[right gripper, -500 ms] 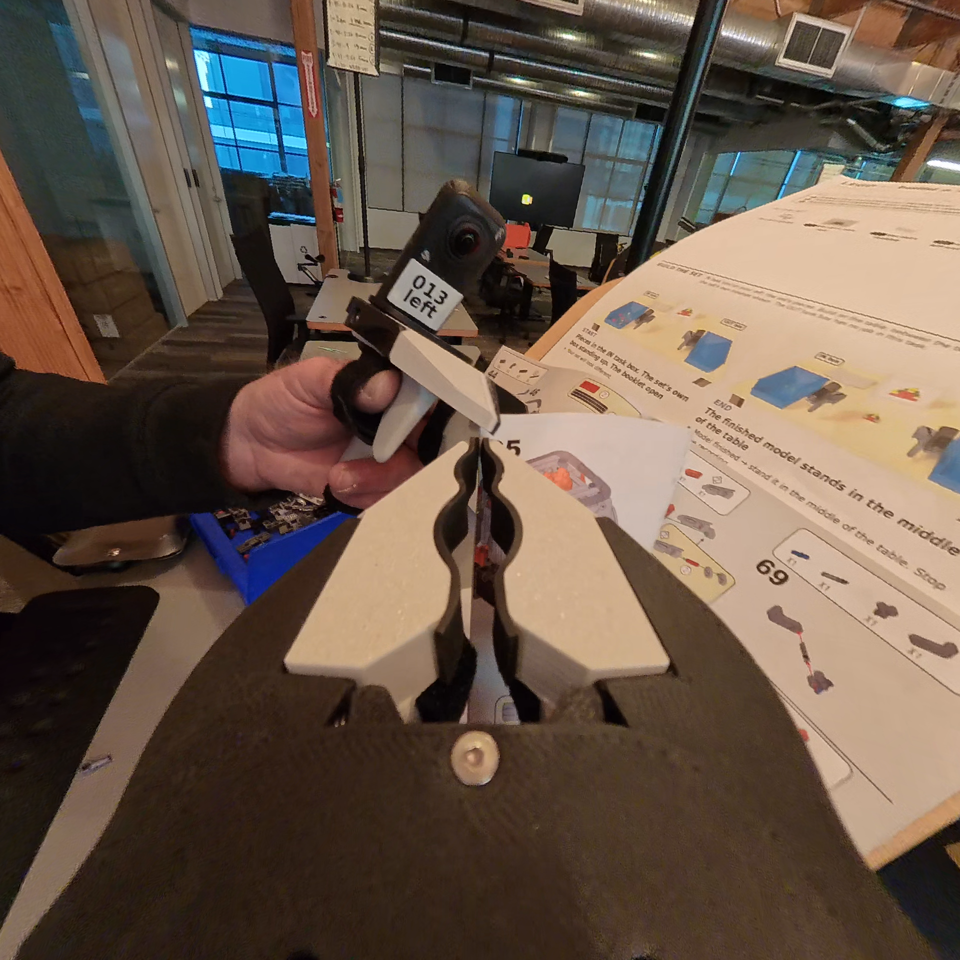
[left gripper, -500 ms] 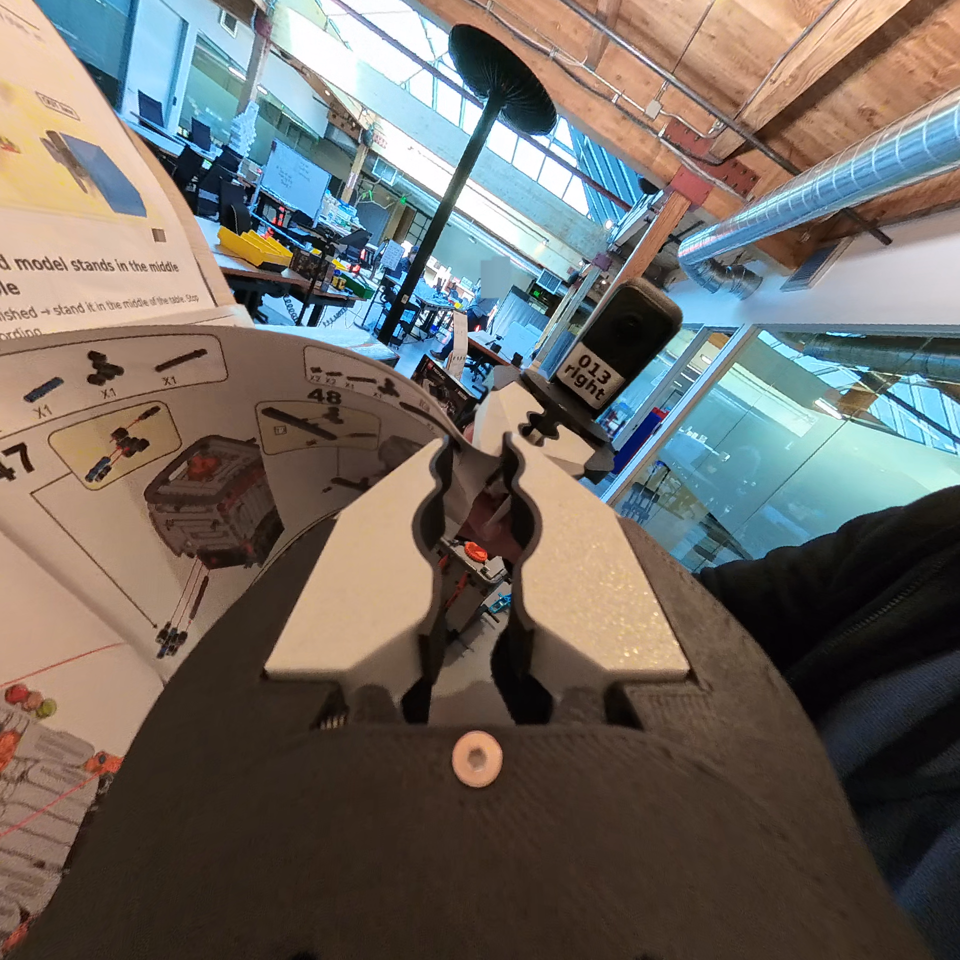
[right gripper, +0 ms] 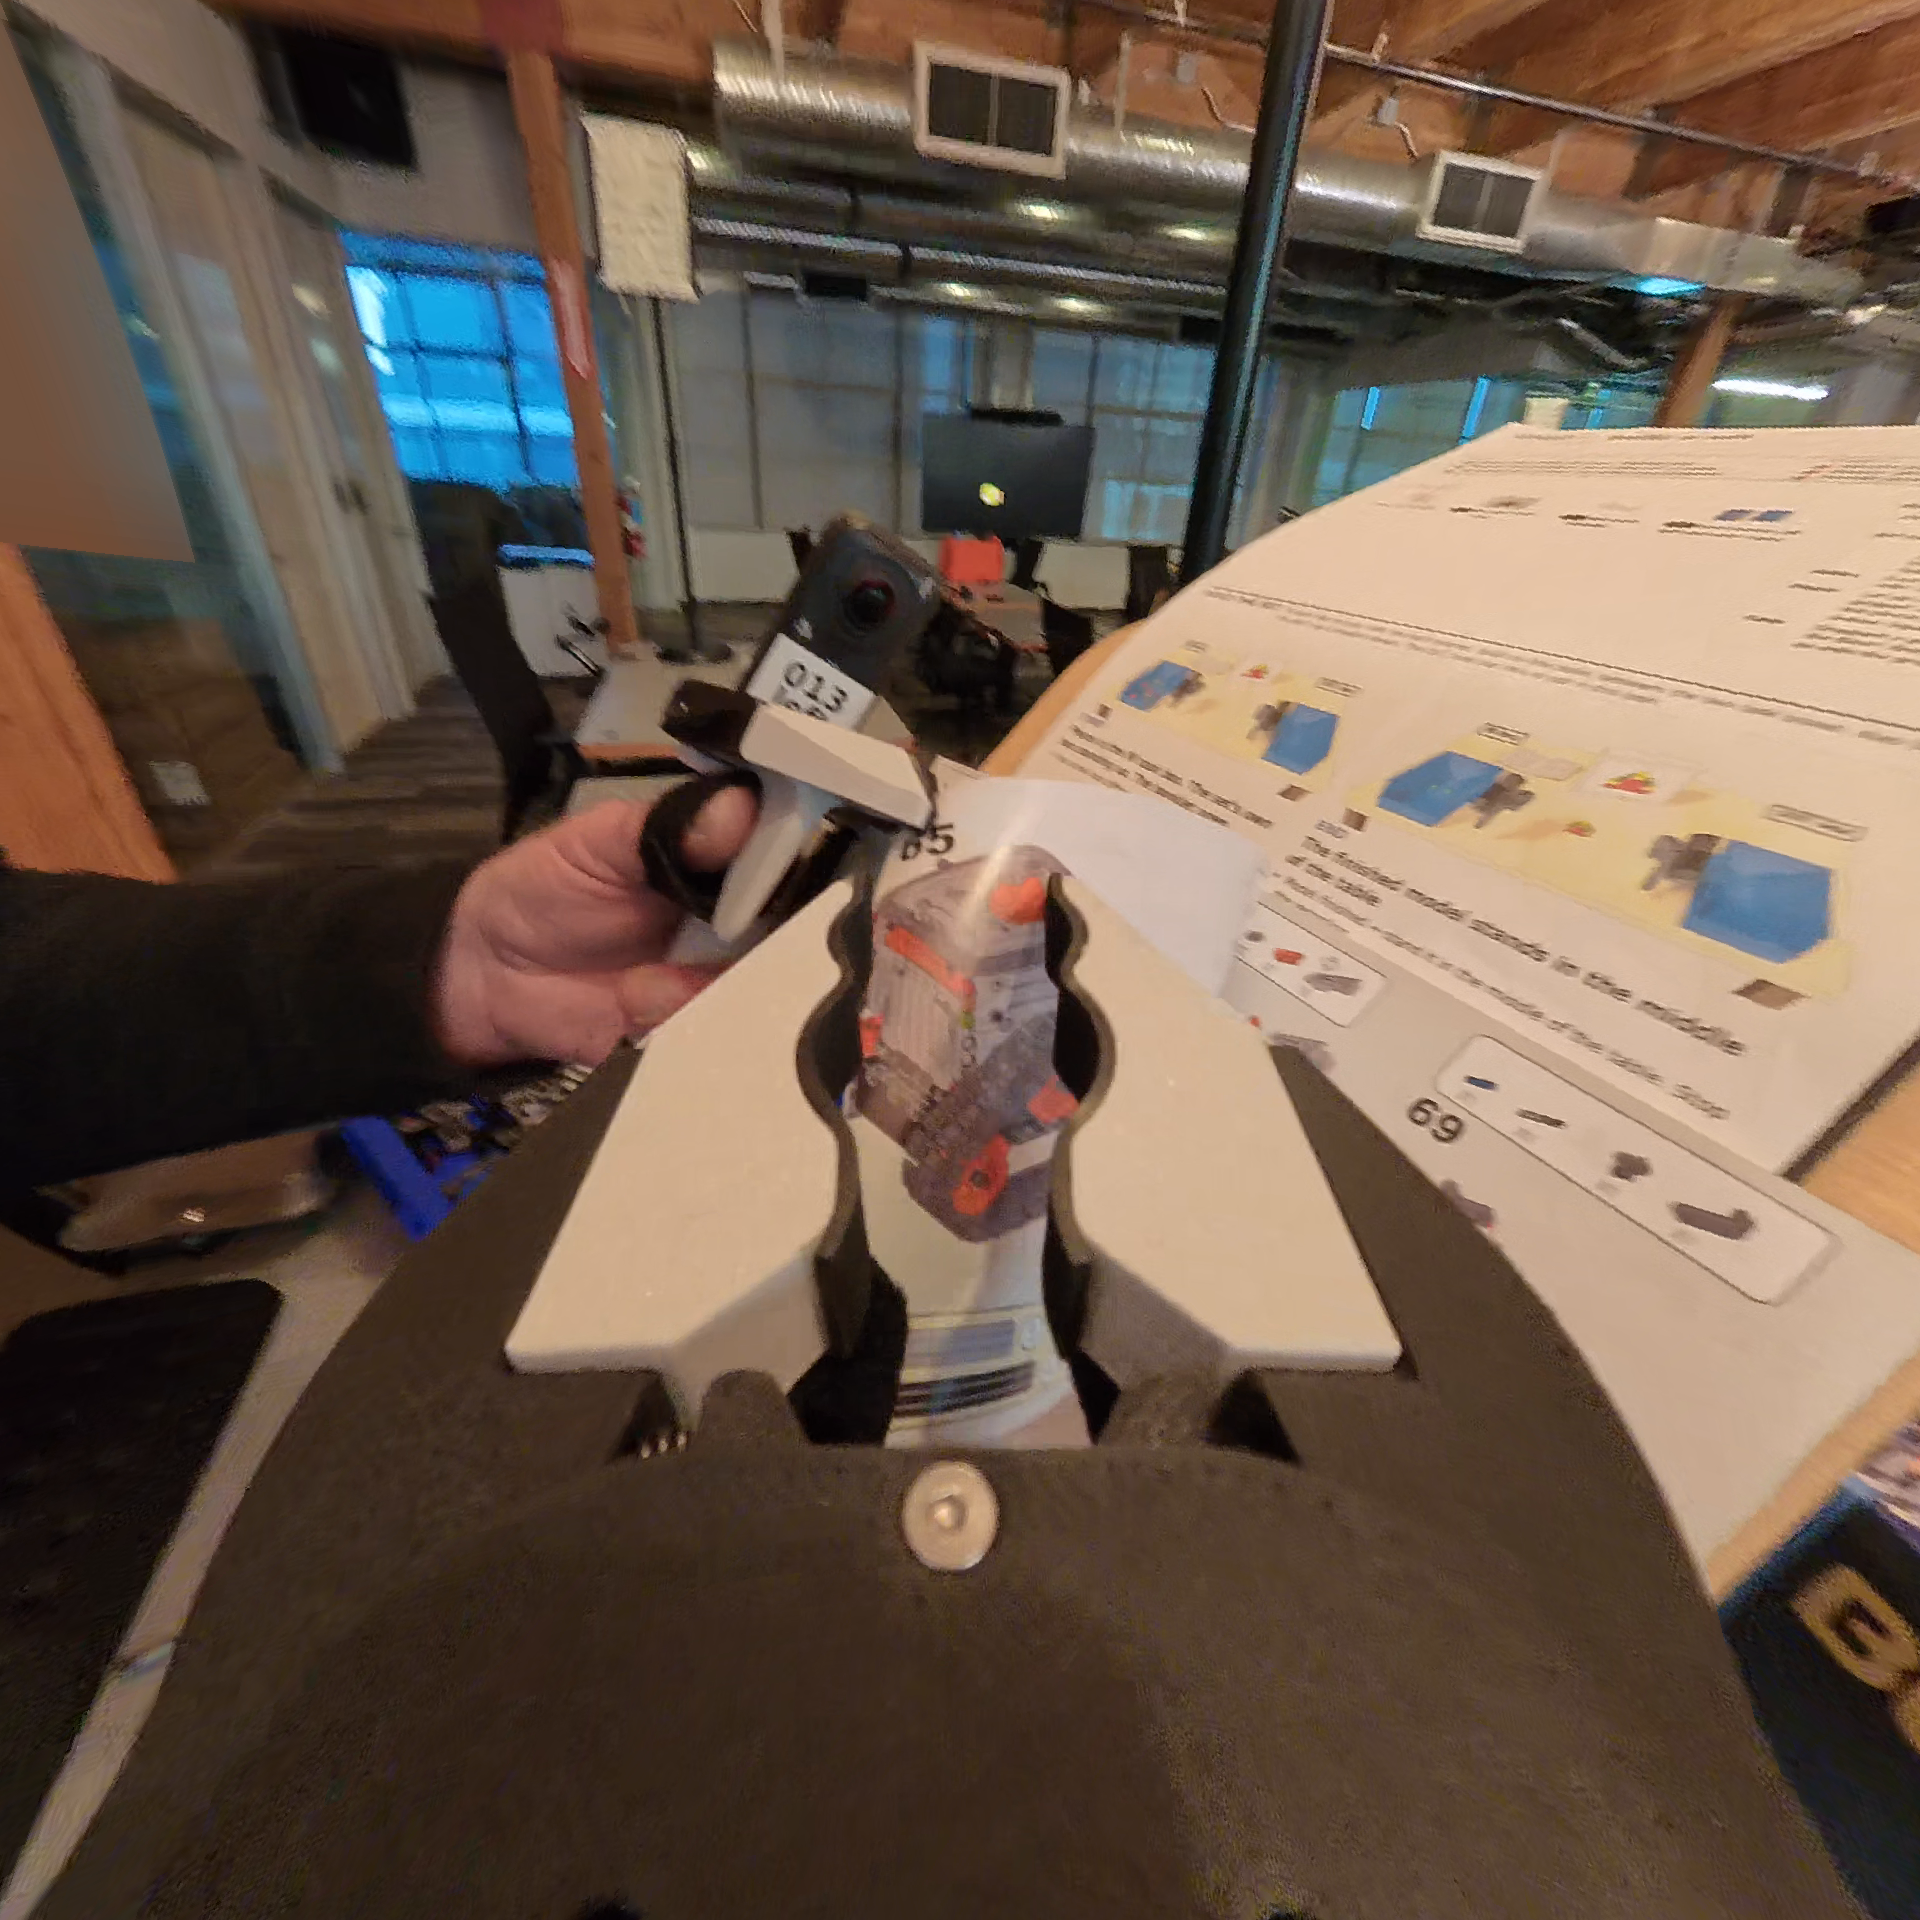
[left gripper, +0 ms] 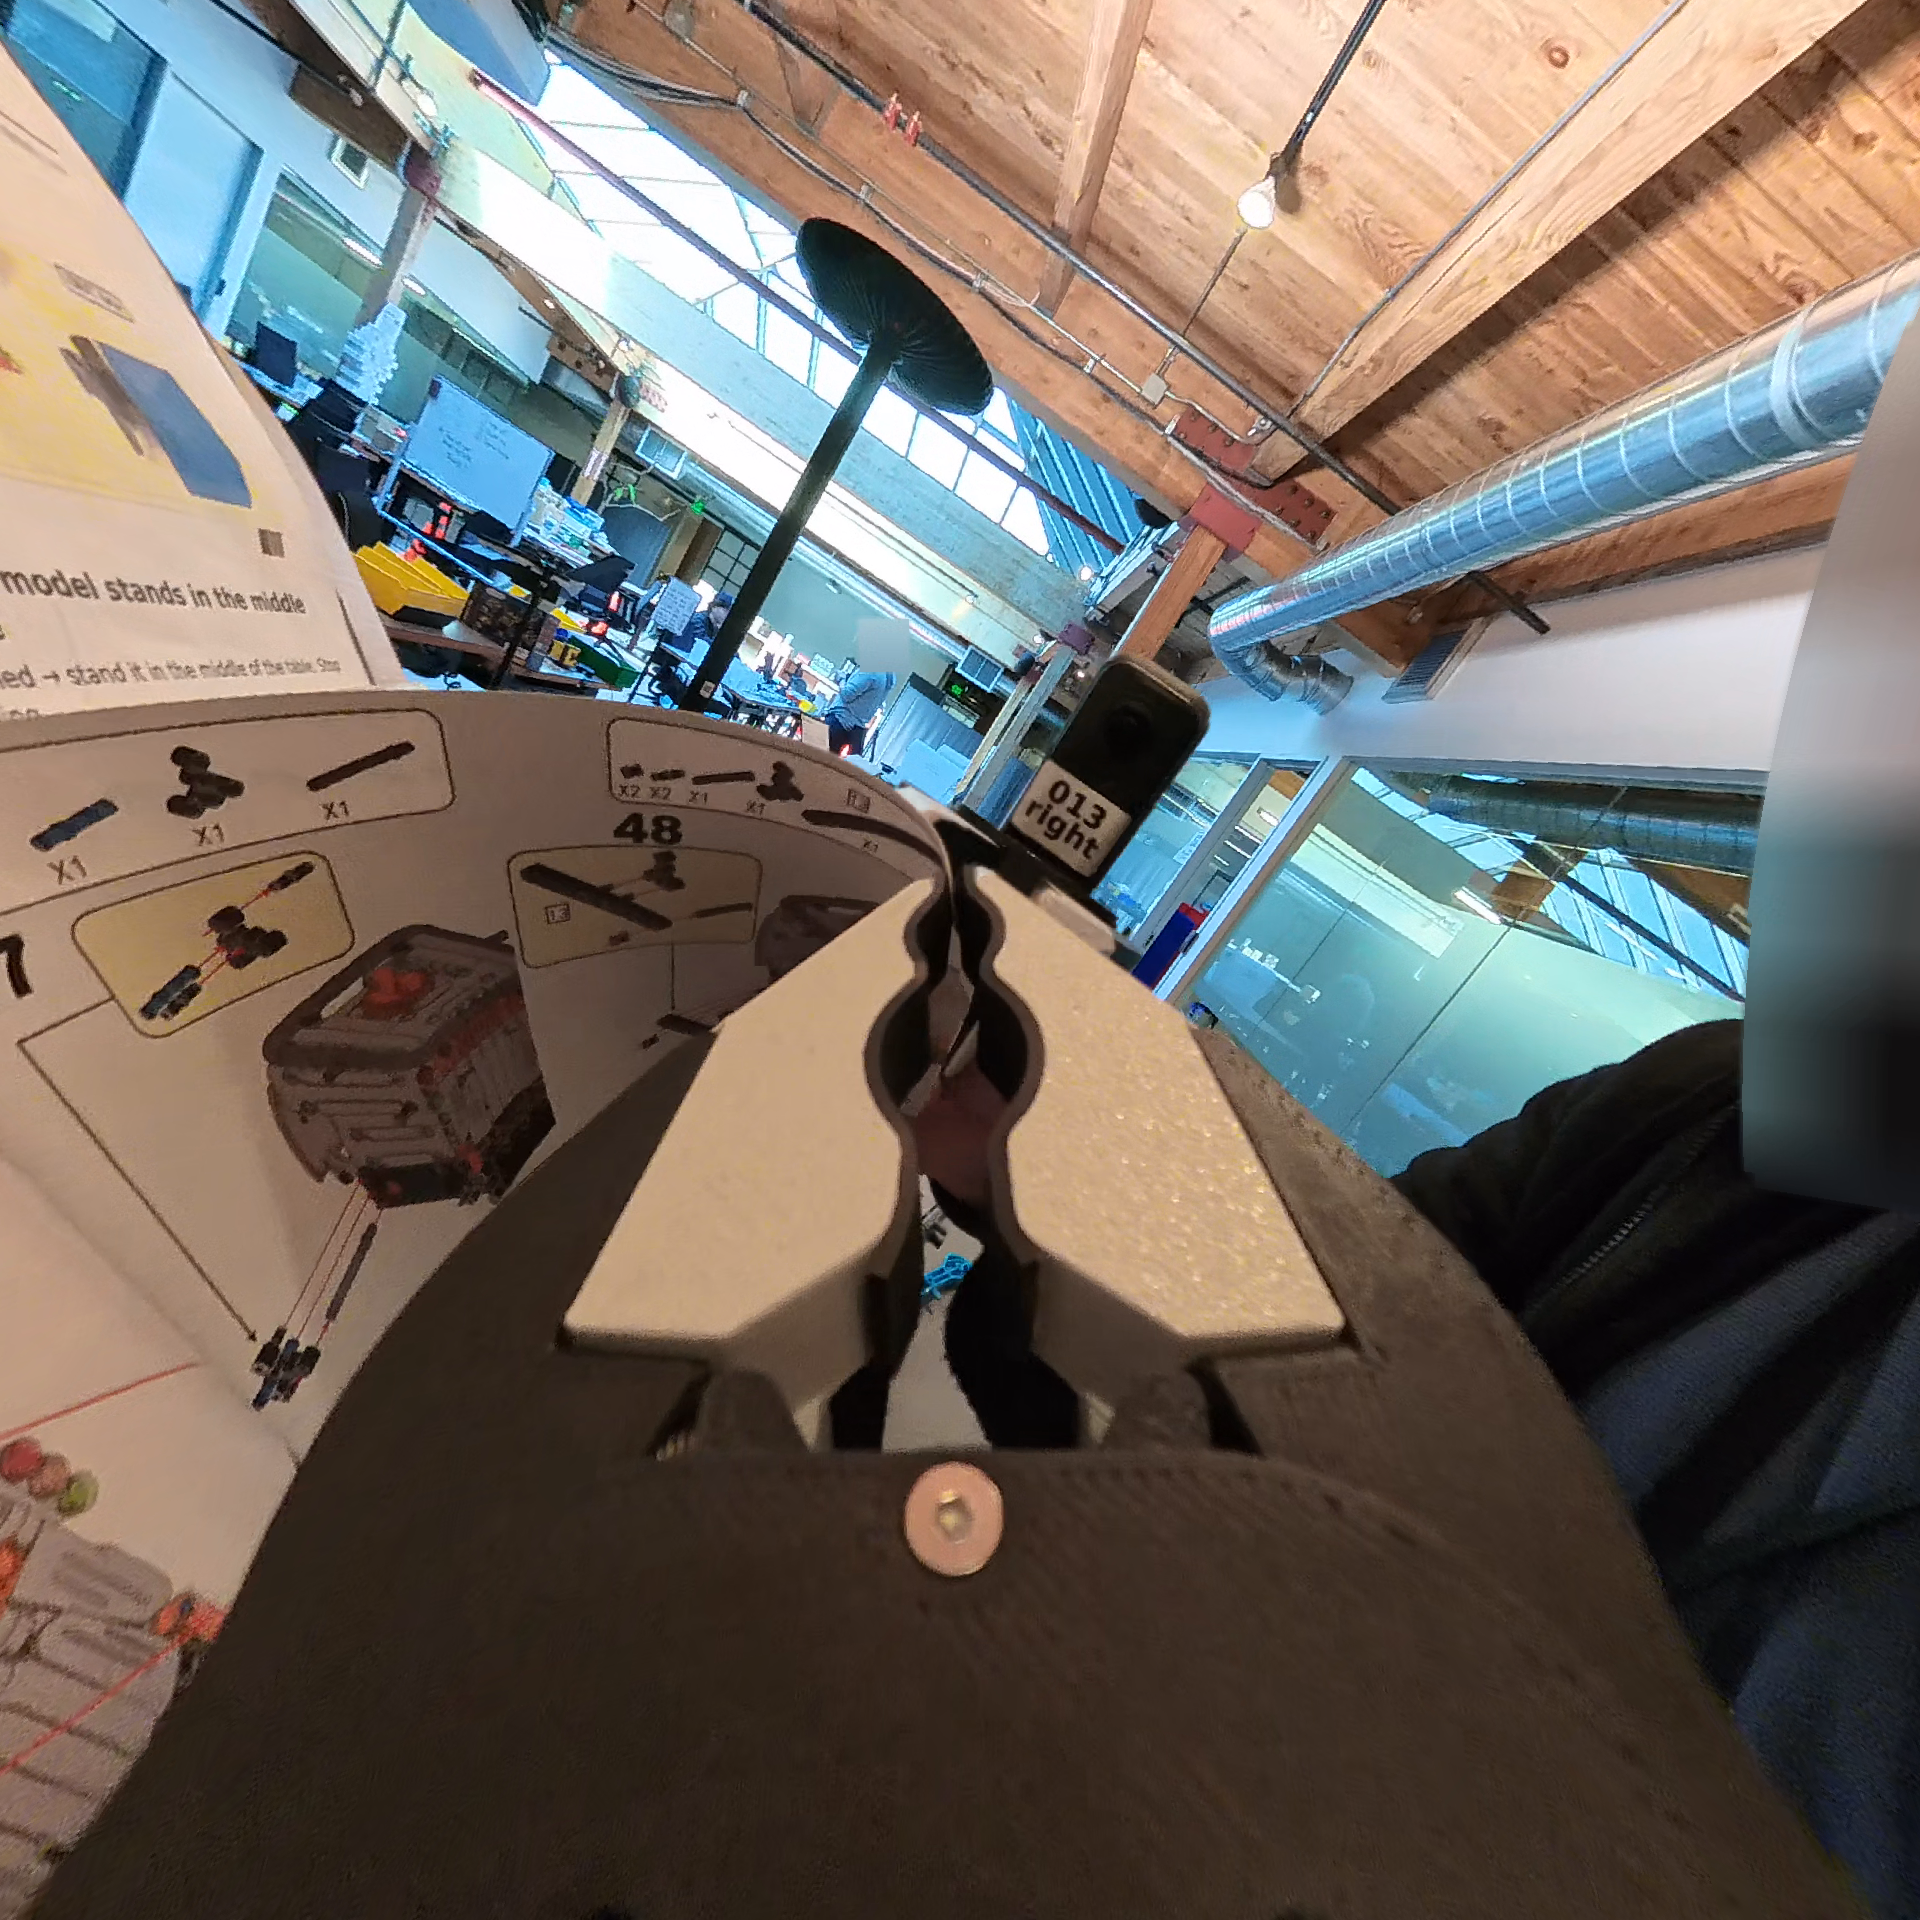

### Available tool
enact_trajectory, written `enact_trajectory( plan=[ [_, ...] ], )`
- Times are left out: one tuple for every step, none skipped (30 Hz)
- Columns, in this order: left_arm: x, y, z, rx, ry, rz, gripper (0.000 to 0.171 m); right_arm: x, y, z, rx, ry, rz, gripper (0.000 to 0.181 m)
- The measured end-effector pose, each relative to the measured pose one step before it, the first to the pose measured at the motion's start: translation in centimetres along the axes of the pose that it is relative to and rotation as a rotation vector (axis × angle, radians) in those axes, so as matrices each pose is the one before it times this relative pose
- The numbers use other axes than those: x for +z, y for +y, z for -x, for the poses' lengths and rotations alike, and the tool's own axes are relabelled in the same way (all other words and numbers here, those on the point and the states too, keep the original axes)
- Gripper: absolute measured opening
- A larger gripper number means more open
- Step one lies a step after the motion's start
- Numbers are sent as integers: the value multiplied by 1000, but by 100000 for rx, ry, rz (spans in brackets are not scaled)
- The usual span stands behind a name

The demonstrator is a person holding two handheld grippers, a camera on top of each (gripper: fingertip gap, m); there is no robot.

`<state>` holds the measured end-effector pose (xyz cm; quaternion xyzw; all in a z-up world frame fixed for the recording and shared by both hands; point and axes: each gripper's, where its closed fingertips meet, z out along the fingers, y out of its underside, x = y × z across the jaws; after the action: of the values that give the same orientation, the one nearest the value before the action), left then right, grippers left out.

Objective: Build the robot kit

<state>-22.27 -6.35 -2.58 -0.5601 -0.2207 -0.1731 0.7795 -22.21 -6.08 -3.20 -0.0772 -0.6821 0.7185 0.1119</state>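
Observation:
My left gripper [left gripper: 956, 894] is shut on the top edge of a curled page of an instruction booklet [left gripper: 416, 935] printed with build-step pictures. In the right wrist view a hand [right gripper: 561, 935] holds that left gripper [right gripper: 914, 800], which pinches the page's upper corner. My right gripper [right gripper: 956, 894] is open. The booklet page [right gripper: 966, 1039] with a grey and orange model picture shows in the gap between its fingers, and I cannot tell whether they touch it. The right gripper's camera [left gripper: 1132, 727] shows just behind the left fingertips.
A large printed instruction sheet [right gripper: 1558, 831] stands propped at the right on a wooden table [right gripper: 1870, 1164]. A blue bin of small parts [right gripper: 416, 1153] and a black mat [right gripper: 114, 1455] lie at the left. A black pole [right gripper: 1247, 281] rises behind. A dark sleeve [left gripper: 1714, 1299] is close at the right. Left and right tips are no more than a few centimetres apart.
My right gripper has opened; it was shut on the page before. The left gripper keeps its pinch on the page. Both views have tilted upward a little.

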Motion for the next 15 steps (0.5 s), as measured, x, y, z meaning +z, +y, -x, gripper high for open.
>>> enact_trajectory(
  plan=[
    [105, 5, -82, 47, 565, 393, 0, 63, 257, -171, -2374, 1622, 2143, 31],
    [110, -8, -92, -24, 701, 288, 0, 88, 175, -46, -269, 45, 1339, 30],
    [82, -31, 71, 52, -218, 16, 0, 108, 129, -101, 731, -39, 896, 29],
    [78, -45, 100, -262, -190, -142, 0, 99, 65, -62, 320, -99, 342, 26],
    [63, -60, 0, -452, 723, -263, 2, 93, 53, 6, 779, -698, 27, 22],
    [102, 19, -64, -311, 950, 115, 7, 83, 15, 75, 2086, -1577, -332, 18],
    [75, 13, 23, -99, 314, 64, 9, 33, -95, 111, 2780, -2089, -1341, 13],
    [15, -78, 1, -136, 506, -629, 9, -61, -168, 1, 2551, -1604, -2123, 8],
    [-13, -100, -3, -405, 571, -597, 9, -116, -156, -138, 2215, -840, -2001, 1],
    [16, 43, 21, -42, 287, 332, 9, -82, -78, -158, 1881, -583, -1335, 0],
    [33, 105, 54, 360, -147, 668, 9, -30, -41, -90, 1130, -430, -920, 0],
    [56, 33, -8, 134, 341, 196, 9, -7, -82, -34, 725, -488, -1020, 0],
    [52, 34, -40, -186, 663, 204, 9, 5, -48, 19, 1225, -779, -701, 0],
    [5, -44, 15, 53, 288, -215, 9, 24, -46, -1, 1659, -799, -515, 0],
    [12, -75, -63, 263, 591, -395, 9, -6, -127, 38, 1289, -835, -994, 0]
  ],
)
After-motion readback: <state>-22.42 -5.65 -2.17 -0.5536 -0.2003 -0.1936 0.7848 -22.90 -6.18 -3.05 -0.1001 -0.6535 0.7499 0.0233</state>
